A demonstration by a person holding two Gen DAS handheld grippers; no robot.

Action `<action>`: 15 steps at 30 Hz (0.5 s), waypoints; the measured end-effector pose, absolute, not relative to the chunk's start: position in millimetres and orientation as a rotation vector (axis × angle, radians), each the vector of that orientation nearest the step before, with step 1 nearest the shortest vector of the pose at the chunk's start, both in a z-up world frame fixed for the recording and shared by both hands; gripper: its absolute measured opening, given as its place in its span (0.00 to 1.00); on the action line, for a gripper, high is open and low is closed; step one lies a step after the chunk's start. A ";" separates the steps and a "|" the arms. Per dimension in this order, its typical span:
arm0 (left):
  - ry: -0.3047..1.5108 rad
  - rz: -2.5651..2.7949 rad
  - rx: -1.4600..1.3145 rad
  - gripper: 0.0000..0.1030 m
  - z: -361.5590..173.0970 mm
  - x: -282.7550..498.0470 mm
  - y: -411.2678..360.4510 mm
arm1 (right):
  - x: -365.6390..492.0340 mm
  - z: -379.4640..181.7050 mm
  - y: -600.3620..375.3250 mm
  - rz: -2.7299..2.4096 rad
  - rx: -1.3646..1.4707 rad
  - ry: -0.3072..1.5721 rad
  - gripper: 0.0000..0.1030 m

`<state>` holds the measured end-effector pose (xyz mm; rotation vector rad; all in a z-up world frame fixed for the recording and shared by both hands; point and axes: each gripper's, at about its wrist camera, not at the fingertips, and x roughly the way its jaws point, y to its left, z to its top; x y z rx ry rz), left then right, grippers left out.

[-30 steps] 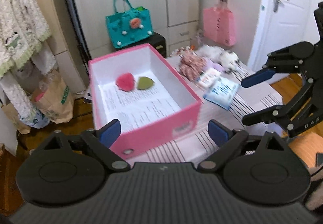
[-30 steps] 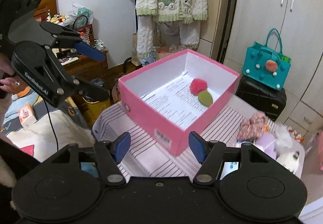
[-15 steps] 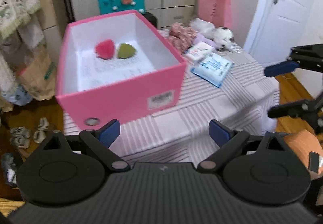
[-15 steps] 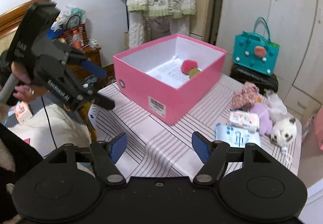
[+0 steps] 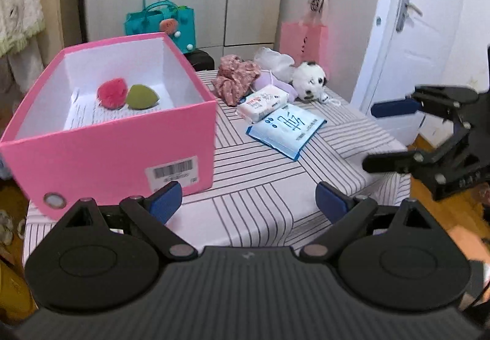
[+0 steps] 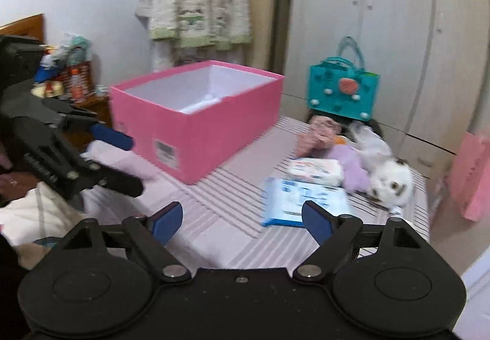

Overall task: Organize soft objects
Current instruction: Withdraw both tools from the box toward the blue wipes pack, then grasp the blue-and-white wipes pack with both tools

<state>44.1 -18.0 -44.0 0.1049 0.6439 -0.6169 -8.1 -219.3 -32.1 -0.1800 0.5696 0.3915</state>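
Because the pink box (image 5: 116,141) is for soft things, a red puff (image 5: 112,92) and green sponge (image 5: 142,97) sit inside. Both claws, left gripper (image 5: 248,201) and right gripper (image 6: 242,219), are wide apart and empty. Its jaws have just been opening, probably for the toy dog (image 5: 308,80) beside the box.

We hold both grippers out low in front of us, each tilted downward. Our left gripper (image 5: 248,202) has its jaws spread wide, nothing between the blue pads. Our right gripper (image 6: 242,219) is also spread, its jaws having just been opening, with nothing between them. Part of our hand (image 6: 7,183) shows behind the left gripper's black frame.
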 end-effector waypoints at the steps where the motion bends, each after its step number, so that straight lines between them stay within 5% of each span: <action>1: 0.632 -0.615 0.104 0.91 -45.6 45.3 -22.7 | -5.5 -34.7 -222.8 0.382 -0.174 0.566 0.86; 10: 0.655 -0.660 0.061 0.89 -67.4 62.3 -73.2 | 29.1 -51.3 -260.0 0.291 -0.147 0.588 0.85; 15: 0.638 -0.660 -0.005 0.83 -81.2 76.1 -94.8 | 59.5 -70.4 -281.0 0.279 -0.075 0.624 0.76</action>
